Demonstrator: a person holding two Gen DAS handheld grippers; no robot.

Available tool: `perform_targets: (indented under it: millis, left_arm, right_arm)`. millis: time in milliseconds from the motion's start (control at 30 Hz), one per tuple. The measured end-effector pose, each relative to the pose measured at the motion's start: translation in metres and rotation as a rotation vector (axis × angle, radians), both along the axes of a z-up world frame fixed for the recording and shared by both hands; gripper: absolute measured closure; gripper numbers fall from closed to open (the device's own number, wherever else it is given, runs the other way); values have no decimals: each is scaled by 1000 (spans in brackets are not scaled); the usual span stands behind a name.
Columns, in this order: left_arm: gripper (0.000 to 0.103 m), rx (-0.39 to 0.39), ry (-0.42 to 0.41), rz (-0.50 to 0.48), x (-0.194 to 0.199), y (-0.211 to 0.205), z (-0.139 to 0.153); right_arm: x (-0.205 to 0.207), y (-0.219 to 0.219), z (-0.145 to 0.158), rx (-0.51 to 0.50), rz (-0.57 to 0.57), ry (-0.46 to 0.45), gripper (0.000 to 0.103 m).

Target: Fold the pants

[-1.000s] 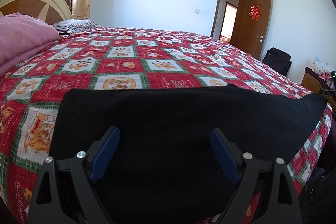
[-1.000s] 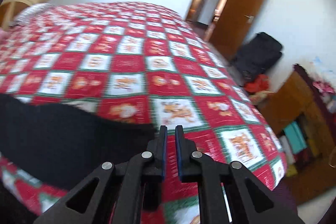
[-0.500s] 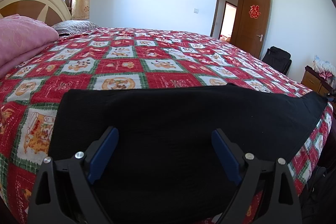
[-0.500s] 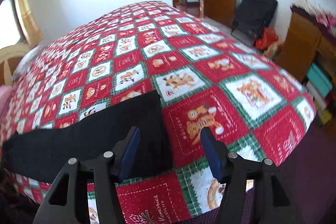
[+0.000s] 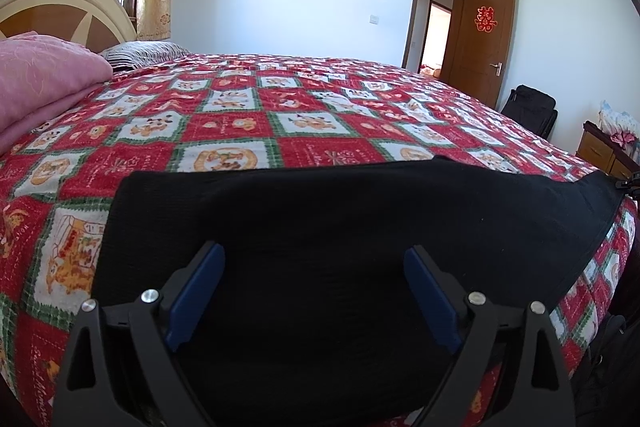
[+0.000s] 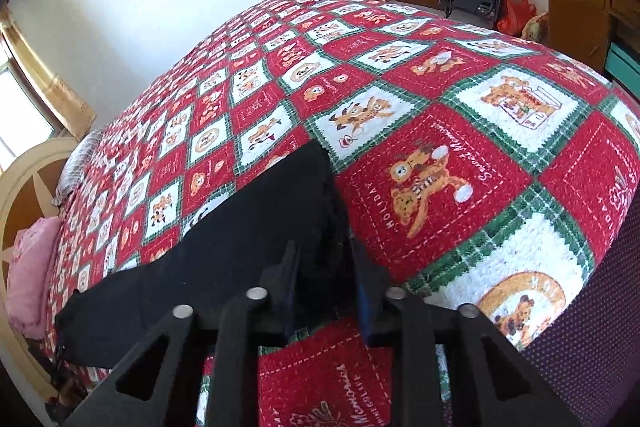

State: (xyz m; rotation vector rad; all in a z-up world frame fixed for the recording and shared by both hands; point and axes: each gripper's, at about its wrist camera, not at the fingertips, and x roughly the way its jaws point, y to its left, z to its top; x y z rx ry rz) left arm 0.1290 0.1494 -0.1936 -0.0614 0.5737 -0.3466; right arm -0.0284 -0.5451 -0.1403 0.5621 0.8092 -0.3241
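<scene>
R gripper (image 6: 325,267) has swung onto pants (image 6: 224,247) cuff end, jaws narrowed but apart astride the edge, no pinch yet; L gripper (image 5: 314,279) unchanged, jaws wide apart over waist end → grab looks imminent.

Home bedroom. Big bed (image 5: 320,115) w/ red patchwork quilt fills mid frame; headboard (image 5: 60,7) upper left. Wooden door (image 5: 480,39) upper right.

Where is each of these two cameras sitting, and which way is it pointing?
Left wrist: sits on the left hand-held gripper, facing across the black pants and bed toward the door; its open fingers show.
Right wrist: sits on the right hand-held gripper, looking down at the pants' end; its fingers straddle the cloth.
Shared: pants, bed, door.
</scene>
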Motion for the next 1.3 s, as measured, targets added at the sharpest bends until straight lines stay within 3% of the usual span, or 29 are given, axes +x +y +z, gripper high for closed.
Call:
perform_targets:
  millis: [67,233,500,733,967,1300]
  left_arm:
    - [9,10,8,11,1,-2,1]
    - [4,26,35,46,4,-8,2]
    - [1,48,55,67,5,-12,2]
    - [0,45,59,73,5,-13,3]
    - [0,50,49,75,5,-13,2]
    - [0,60,46,80,5,-14,2]
  right_arm:
    - [-1,2,2,12,-3,-28,87]
    - [4,31,23,-77,22,-78,88]
    - [26,97,69,-190,153,-170,88]
    - [53,160,88,-229,286,-227,88]
    - [79,225,80,-225,428,-242,88]
    - [101,306,37,-207,607,-191,88]
